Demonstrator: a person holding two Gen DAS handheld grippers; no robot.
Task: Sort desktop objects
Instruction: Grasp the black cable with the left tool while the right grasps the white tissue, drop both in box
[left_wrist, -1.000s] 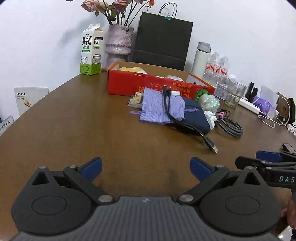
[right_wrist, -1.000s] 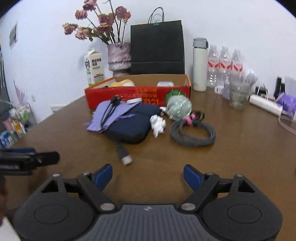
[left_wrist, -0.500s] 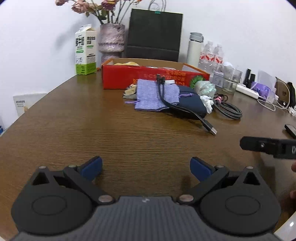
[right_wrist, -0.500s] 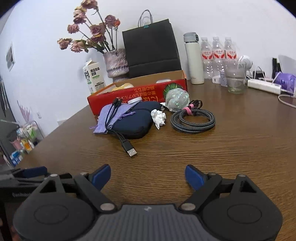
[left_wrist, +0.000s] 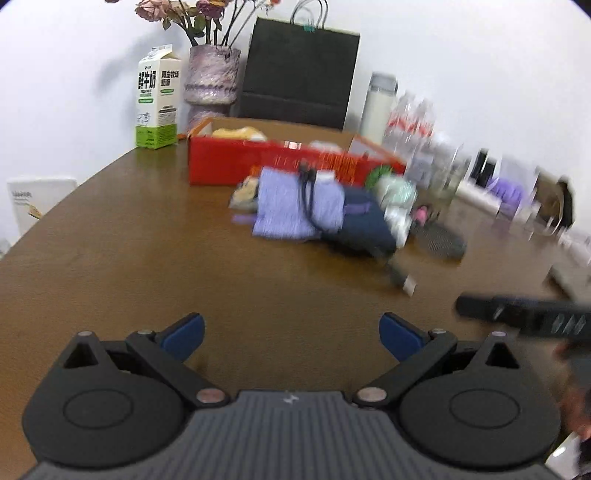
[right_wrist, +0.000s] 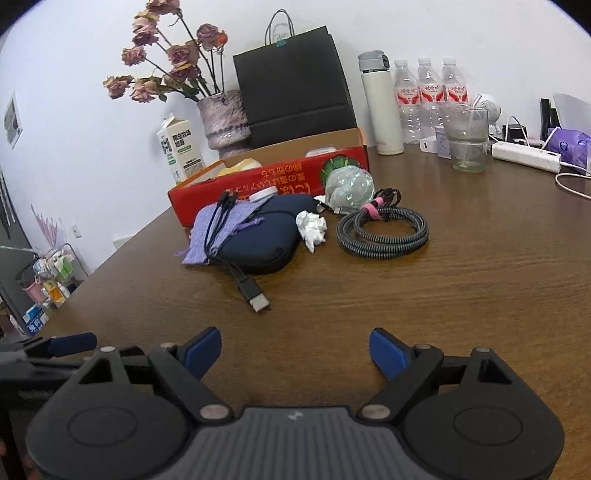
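A pile lies mid-table: a lilac cloth pouch (right_wrist: 218, 229) on a navy pouch (right_wrist: 266, 236), a black USB cable (right_wrist: 255, 295) trailing toward me, a crumpled white tissue (right_wrist: 312, 227), a coiled striped cable (right_wrist: 384, 232) and a clear green ball (right_wrist: 347, 184). Behind them stands an open red box (right_wrist: 280, 177). My right gripper (right_wrist: 295, 350) hovers open and empty over bare wood, short of the USB plug. My left gripper (left_wrist: 291, 332) is open and empty too, well back from the blurred lilac pouch (left_wrist: 295, 206) and red box (left_wrist: 258, 162).
Along the wall stand a milk carton (right_wrist: 181, 147), a vase of dried roses (right_wrist: 221, 118), a black paper bag (right_wrist: 295, 88), a white flask (right_wrist: 380, 103), three water bottles (right_wrist: 428, 96), a glass (right_wrist: 467, 140) and a power strip (right_wrist: 524, 155). The table edge (right_wrist: 92, 277) runs at left.
Both views have rolled and shifted slightly; the left wrist view is now blurred by motion. Nothing on the table has moved and both grippers stay open.
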